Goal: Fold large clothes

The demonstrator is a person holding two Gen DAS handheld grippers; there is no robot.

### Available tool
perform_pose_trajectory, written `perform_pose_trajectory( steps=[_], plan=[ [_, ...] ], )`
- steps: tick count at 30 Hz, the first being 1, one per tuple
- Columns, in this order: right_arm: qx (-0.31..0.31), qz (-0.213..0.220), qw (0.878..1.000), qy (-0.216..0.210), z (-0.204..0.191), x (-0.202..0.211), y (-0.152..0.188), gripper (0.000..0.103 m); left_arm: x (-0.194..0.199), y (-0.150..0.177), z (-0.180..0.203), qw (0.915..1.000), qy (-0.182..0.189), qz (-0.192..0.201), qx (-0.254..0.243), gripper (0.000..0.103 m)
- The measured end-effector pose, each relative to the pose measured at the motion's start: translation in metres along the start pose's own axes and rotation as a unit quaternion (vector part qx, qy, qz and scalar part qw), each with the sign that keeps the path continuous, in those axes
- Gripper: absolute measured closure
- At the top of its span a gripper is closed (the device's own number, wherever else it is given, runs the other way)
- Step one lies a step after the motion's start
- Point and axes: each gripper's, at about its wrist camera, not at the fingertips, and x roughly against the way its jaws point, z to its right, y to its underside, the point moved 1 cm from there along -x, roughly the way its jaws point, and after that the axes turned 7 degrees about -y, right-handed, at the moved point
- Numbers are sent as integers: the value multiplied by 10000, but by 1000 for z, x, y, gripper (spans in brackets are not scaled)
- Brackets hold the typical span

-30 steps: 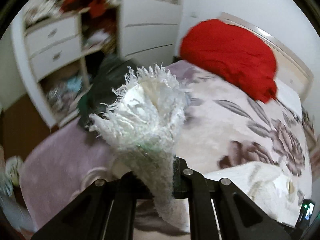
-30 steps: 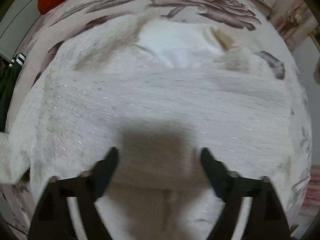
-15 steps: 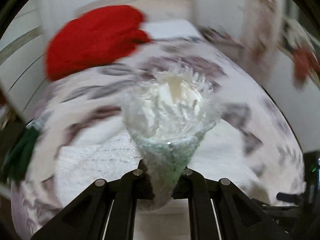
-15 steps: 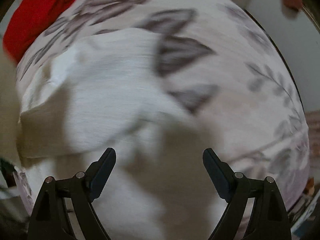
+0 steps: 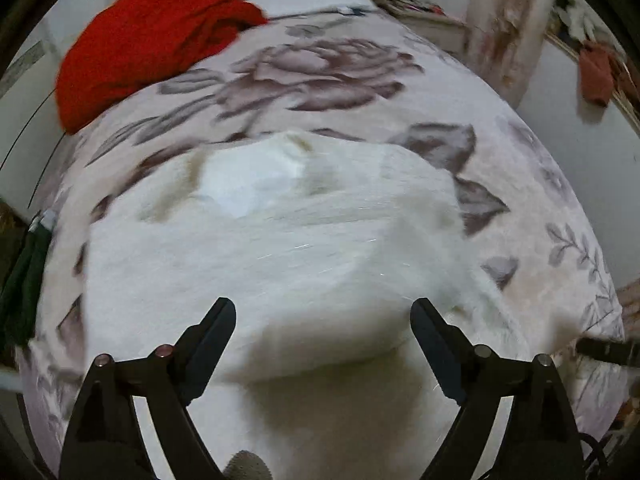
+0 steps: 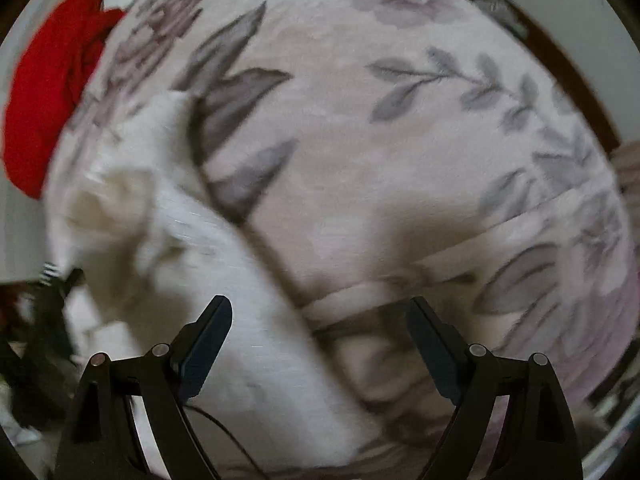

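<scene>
White fuzzy garment (image 5: 304, 248) folded on floral bedspread (image 5: 460, 92), left tongs (image 5: 323, 322) apart, right tongs (image 6: 319, 318) apart

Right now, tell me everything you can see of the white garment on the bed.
The white garment looks like a fuzzy, shaggy knit with faint glinting threads. It lies spread on the floral bedspread, folded over itself with a smoother white patch showing near its far edge. Its near edge sags toward the camera. Both the left gripper and the right gripper hang open above it, gripping nothing. The red heap at the bed's head lies apart from it.
</scene>
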Motion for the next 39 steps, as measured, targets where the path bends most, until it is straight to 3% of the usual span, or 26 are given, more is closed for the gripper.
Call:
perform_pose_trajectory(
  steps=[5,8,12,13,14,16,17,20,22,24,25,26,28,29,31,34,39],
  plan=[
    [95,-270,9924,-1196,-53,-12,-19,13,11,28,-87,9928,-813,-292,826,14],
    [346,-556,9880,-1397,-94,-44,-36,13,-7,47,-133,9802,-1478,-616,1168,14],
    [618,-1143,9803,-1486,-143,-99,-54,13,-33,66,-182,9630,-1904,-941,1660,14],
    [703,-1207,9771,-1605,-153,-109,-54,25,-35,68,-189,9610,-1946,-949,1721,14],
    [830,-1225,9747,-1676,-161,-118,-54,56,-39,69,-195,9585,-2036,-929,1764,14],
    [1255,-1109,9794,-1131,-175,-127,-57,93,-43,68,-201,9556,-2166,-926,1773,14],
    [1305,-1002,9808,-1047,-177,-124,-60,94,-46,67,-205,9542,-2209,-937,1788,14],
    [1372,-365,9847,-1005,-181,-99,-76,95,-52,68,-211,9526,-2210,-980,1845,14],
    [1712,-520,9816,-671,-188,-105,-83,94,-55,68,-211,9537,-2164,-1043,1811,14],
    [1567,-1345,9766,-605,-183,-124,-86,80,-54,68,-208,9555,-2136,-1105,1710,14],
    [1313,-1525,9773,-666,-177,-124,-92,67,-52,68,-205,9565,-2137,-1103,1653,14],
    [1014,-1437,9810,-823,-169,-115,-100,54,-49,68,-201,9575,-2169,-1063,1576,14],
    [501,-1124,9860,-1127,-155,-98,-120,39,-46,69,-194,9581,-2281,-990,1422,14],
    [150,-991,9861,-1322,-145,-93,-135,36,-44,72,-188,9570,-2394,-965,1327,14],
    [-194,-980,9843,-1457,-136,-100,-161,36,-47,76,-182,9547,-2547,-942,1218,14],
    [-388,-1260,9838,-1212,-130,-142,-205,36,-57,84,-175,9484,-2828,-984,1039,14],
    [-385,-2535,9624,-894,-131,-218,-220,36,-95,110,-164,9450,-2918,-1260,774,13]
  ],
)
